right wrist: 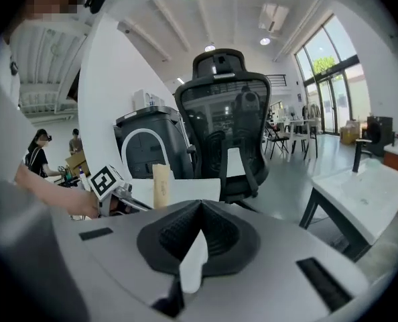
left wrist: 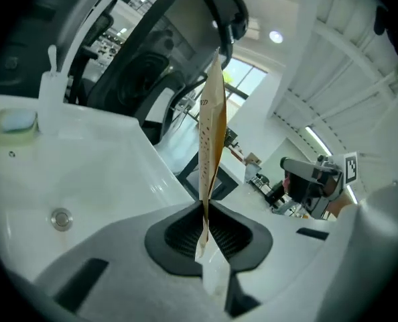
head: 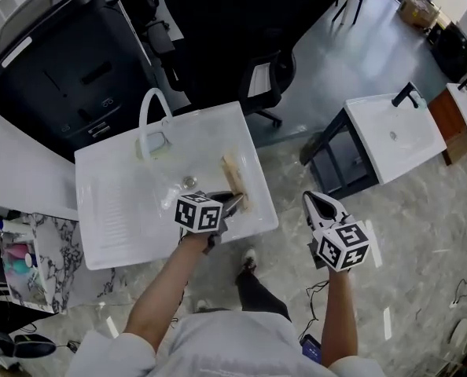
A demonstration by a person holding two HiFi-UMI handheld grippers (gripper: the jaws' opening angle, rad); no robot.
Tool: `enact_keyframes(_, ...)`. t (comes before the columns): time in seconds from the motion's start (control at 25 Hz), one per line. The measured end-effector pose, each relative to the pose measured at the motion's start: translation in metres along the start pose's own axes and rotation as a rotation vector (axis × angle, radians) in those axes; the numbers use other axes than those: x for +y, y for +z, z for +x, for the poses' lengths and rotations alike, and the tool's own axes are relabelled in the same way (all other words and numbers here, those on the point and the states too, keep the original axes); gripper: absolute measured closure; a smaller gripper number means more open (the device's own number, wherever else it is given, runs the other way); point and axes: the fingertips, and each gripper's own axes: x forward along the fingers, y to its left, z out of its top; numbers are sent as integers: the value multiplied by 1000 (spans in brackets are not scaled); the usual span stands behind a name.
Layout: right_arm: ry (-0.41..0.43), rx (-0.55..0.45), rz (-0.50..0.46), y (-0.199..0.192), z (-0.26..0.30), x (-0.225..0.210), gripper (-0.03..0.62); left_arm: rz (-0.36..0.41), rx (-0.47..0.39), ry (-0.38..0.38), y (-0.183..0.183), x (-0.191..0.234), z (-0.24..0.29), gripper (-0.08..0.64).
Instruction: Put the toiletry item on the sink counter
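Observation:
The toiletry item is a flat tan packet (head: 233,175). My left gripper (head: 235,201) is shut on its near end and holds it over the right side of the white sink counter (head: 123,226). In the left gripper view the packet (left wrist: 211,126) rises edge-on from between the closed jaws of that gripper (left wrist: 204,220). My right gripper (head: 316,199) hangs over the floor to the right of the sink, shut with nothing in it. The right gripper view looks past its own closed jaws (right wrist: 200,203) and shows the packet (right wrist: 161,185) upright beside the left gripper's marker cube (right wrist: 105,180).
The sink has a curved white faucet (head: 151,108) at the back, a drain (head: 189,181) and a pale soap dish (head: 156,142). A black office chair (head: 249,61) stands behind it, a dark cabinet (head: 68,69) to the left. A second white sink (head: 395,136) stands at right.

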Motion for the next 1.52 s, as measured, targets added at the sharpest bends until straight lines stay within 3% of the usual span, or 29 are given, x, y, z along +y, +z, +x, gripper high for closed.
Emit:
enact_keyframes(0.16, 31, 48, 11, -10, 29, -21, 595, -121, 6, -19, 6, 25, 34, 541)
enact_keyframes(0.52, 79, 113, 58, -30, 67, -46, 595, -231, 63, 14, 17, 77, 79, 541)
enact_keyframes(0.76, 83, 127, 79, -37, 77, -60, 595, -250, 54, 99, 21, 96, 96, 522)
enact_keyframes(1.08, 76, 127, 101, -42, 79, -72, 595, -177, 43, 221, 23, 104, 98, 467)
enact_keyframes(1.52, 38, 107, 65, -40, 73, -76, 595, -167, 14, 221, 23, 100, 90, 426)
